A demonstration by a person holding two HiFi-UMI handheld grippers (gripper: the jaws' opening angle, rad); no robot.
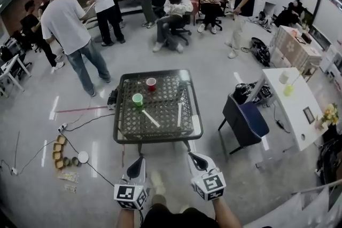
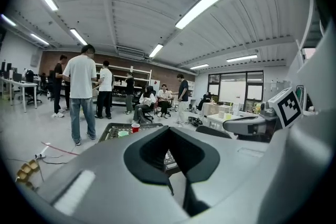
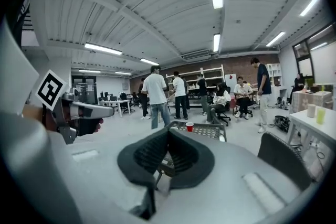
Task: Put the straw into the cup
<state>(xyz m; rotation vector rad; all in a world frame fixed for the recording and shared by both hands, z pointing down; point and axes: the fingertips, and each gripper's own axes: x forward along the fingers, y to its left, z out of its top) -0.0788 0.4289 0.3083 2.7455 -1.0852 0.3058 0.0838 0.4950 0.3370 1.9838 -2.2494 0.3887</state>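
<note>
Head view, left tongs (image 1: 140,159) and right tongs (image 1: 192,156) clenched empty, straw (image 1: 150,118) on table (image 1: 160,138) beside green cup (image 1: 138,99)

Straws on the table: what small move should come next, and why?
Probably bring the right gripper forward to the right-hand straw, opening on the way: it hangs short of the table, fingers shut and empty, and the straw lies flat.

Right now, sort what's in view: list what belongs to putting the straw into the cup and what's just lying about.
For the job: slanted straw, straight straw, green cup, red cup, mesh table, left gripper, right gripper.

Lying about: blue chair, brown rolls on the floor, white table, yellow cup on it.
</note>
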